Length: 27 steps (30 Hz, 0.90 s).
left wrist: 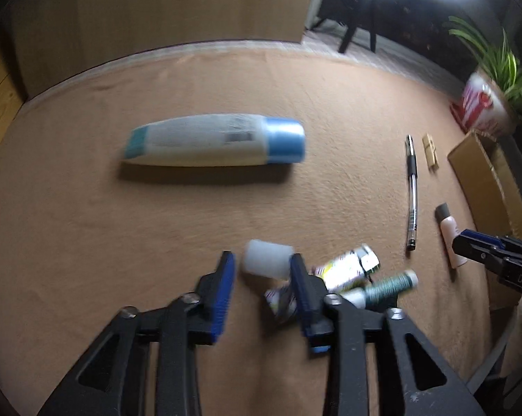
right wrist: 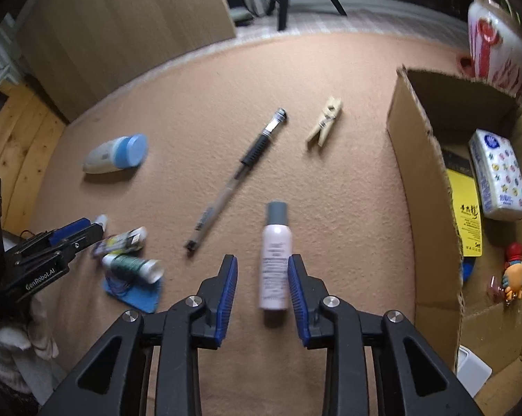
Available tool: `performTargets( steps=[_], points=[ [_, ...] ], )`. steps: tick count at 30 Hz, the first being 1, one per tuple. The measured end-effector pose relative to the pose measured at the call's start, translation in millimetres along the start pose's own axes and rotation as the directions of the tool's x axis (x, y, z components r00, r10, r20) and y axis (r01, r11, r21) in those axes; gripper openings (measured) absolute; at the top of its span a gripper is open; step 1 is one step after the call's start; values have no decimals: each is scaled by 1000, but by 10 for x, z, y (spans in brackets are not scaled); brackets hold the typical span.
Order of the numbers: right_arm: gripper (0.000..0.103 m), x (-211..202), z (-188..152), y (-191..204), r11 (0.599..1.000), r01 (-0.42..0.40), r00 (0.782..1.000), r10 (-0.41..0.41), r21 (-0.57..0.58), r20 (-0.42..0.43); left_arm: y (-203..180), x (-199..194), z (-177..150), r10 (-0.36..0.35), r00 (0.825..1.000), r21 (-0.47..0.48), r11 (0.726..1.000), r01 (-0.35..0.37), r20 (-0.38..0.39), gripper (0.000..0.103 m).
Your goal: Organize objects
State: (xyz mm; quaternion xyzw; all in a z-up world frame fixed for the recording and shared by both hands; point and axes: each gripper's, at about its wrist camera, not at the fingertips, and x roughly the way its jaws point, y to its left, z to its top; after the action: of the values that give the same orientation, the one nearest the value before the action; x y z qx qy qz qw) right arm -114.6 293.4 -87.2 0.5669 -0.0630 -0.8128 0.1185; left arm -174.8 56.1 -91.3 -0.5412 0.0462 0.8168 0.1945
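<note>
Right gripper (right wrist: 262,277) released, straddling small pink spray bottle with grey cap (right wrist: 275,260) lying on tabletop (right wrist: 330,190); centre it, then clench. Left gripper (left wrist: 262,270) released near white cap (left wrist: 266,260). Cardboard box (right wrist: 416,173) right.

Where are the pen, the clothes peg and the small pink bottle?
Pen (right wrist: 238,176): right wrist view, on its clear barrel.
Clothes peg (right wrist: 325,122): right wrist view, on its wooden middle.
Pink bottle (right wrist: 275,260): right wrist view, on its labelled body.
</note>
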Motion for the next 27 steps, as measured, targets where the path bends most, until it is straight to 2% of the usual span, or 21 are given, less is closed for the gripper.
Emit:
performTargets(
  steps=[6, 12, 15, 19, 22, 24, 27],
  points=[
    [30, -82, -19, 312, 995, -48, 998, 50, -87, 27, 237, -223, -119, -8, 1000, -46, 999, 9, 24, 47],
    [30, 71, 7, 580, 986, -98, 995, 97, -134, -14, 207, -279, -251, -61, 998, -41, 997, 62, 17, 47],
    [30, 140, 40, 570, 992, -87, 996, 84, -95, -35, 136, -257, -281, -101, 995, -48, 994, 101, 5, 47],
    [30, 208, 52, 506, 988, -150, 987, 148, -28, -62, -58, -248, -334, -141, 990, -9, 990, 141, -10, 47],
    [30, 242, 36, 487, 987, -162, 985, 162, 6, -66, -215, -222, -351, -186, 982, -4, 983, 186, -38, 47],
    [31, 245, 37, 454, 987, -157, 986, 158, 28, -56, -300, -190, -339, -219, 974, -16, 976, 218, -55, 49],
    [36, 236, 52, 378, 987, -152, 987, 155, 60, -47, -426, -122, -305, -219, 973, -33, 976, 217, -70, 55]
  ],
)
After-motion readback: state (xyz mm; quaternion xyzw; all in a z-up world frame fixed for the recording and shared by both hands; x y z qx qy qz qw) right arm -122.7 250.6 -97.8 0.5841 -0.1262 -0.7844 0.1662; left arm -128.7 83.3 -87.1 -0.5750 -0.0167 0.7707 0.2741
